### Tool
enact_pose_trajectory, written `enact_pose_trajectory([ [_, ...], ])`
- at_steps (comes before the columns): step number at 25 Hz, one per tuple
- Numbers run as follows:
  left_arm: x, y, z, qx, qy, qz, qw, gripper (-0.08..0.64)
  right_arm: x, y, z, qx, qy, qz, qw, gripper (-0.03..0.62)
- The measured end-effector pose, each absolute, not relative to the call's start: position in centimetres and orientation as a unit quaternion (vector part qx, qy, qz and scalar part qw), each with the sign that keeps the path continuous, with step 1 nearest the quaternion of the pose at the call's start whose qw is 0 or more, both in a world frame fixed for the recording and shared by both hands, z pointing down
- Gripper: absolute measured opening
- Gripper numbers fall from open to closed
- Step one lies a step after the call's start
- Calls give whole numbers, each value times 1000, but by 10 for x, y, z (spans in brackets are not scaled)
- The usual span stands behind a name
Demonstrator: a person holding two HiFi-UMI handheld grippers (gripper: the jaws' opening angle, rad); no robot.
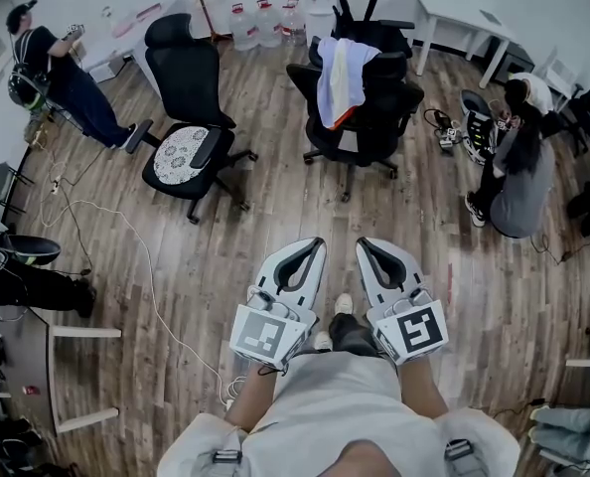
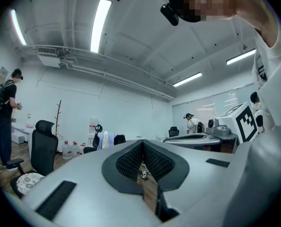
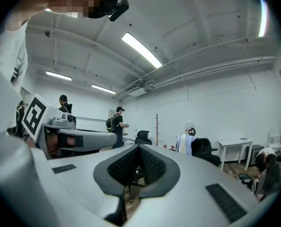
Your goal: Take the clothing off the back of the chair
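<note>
While the clothing (image 1: 343, 79) hangs over the back of a black chair (image 1: 374, 132) well ahead of both grippers, nothing is in hand. The left gripper (image 1: 318, 243) and the right gripper (image 1: 364, 243) are each closed tight and empty, side by side and aimed that way.

If they arrive closed like this, they will only nudge the cloth, so I'd expect the jaws to have to part first. The chair looks free to roll or swivel, so a hard tug could drag it along. The cloth could also snag on the headrest or an armrest. A white cable (image 1: 136, 256) trails over the floor (image 1: 275, 207) to the left gripper's side and could trip someone.

By my count there is one heap of clothing, possibly more than one garment. There are three chairs: that one, a cushioned chair (image 1: 188, 117) off to the left, and a bare chair (image 1: 369, 13) beyond. There are two grippers. Two other people are about: a standing person (image 1: 62, 73) far left and a crouching person (image 1: 518, 162) right of the chair. About three jugs (image 1: 265, 23) stand by the far wall.
</note>
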State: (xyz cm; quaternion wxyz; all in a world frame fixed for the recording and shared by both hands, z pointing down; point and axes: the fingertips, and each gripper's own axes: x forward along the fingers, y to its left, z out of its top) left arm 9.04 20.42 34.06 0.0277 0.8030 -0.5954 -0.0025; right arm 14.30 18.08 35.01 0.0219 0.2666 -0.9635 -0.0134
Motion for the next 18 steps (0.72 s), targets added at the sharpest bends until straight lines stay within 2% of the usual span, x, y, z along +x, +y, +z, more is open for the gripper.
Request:
enact_pose_trajectory([
  [18,67,104,347,793,-608,5,30,18,119,77,354,248,-968,-6,23,20],
])
